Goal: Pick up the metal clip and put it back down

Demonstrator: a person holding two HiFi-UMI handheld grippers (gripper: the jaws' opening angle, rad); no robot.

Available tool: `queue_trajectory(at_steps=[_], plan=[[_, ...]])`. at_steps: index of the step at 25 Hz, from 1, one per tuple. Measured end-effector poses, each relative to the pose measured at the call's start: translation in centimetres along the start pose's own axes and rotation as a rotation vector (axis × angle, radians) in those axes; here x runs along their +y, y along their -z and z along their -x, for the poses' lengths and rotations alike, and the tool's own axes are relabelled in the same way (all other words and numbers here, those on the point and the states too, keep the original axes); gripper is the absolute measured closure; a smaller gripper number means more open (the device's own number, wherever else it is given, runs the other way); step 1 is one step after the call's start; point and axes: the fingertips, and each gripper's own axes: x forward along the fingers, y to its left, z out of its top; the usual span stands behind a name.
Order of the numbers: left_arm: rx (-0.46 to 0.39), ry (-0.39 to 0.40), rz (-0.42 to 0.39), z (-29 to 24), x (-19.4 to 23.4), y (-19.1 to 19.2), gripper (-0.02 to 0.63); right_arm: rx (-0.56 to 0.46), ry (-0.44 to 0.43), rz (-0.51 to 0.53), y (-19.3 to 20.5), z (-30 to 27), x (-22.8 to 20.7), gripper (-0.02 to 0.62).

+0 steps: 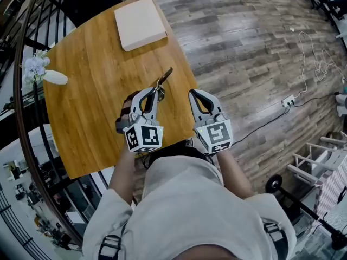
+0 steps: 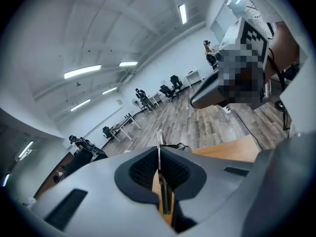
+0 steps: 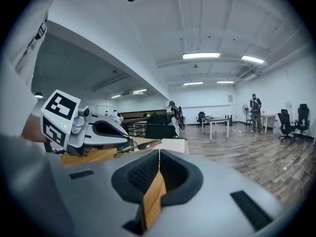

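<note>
The metal clip (image 1: 164, 78) is a thin dark strip that hangs over the wooden table (image 1: 92, 107), near its right edge. My left gripper (image 1: 155, 92) is shut on the clip's near end. In the left gripper view the clip (image 2: 159, 141) stands edge-on between the closed pads and pokes out beyond them. My right gripper (image 1: 193, 93) is just right of the left one, at the table's edge, shut with nothing in it. Its own view shows the pads meeting (image 3: 159, 154), with the left gripper (image 3: 129, 146) and the clip (image 3: 145, 145) off to the left.
A flat white box (image 1: 140, 23) lies at the far end of the table. A small bunch of pale flowers (image 1: 37, 66) lies at the table's left edge by a dark railing. On the wooden floor to the right are a power strip (image 1: 288, 100) and cables.
</note>
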Motion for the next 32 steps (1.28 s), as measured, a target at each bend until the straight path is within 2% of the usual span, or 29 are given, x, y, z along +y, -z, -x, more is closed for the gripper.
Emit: queue_trajectory(at_steps=[12,17,27,32], plan=[[0.079,0.04,-0.071,-8.8,2.9,6.7,0.58,0.14,-0.027,-0.023,3.2,-8.0,-1.5,0.568],[0.116,0.079,-0.125,-13.1,2.6,10.6,0.58,0.182,-0.023,-0.026,4.6,-10.6,-1.8,0.568],[0.159,0.144,-0.178,-19.5,1.0,16.9,0.58,0.275,0.0,-0.045,8.4,-14.3,-1.9,0.568],[0.16,0.159,-0.208,-20.8,0.6,17.9,0.58,0.309,0.011,-0.054,9.8,-15.1,-2.5,0.568]])
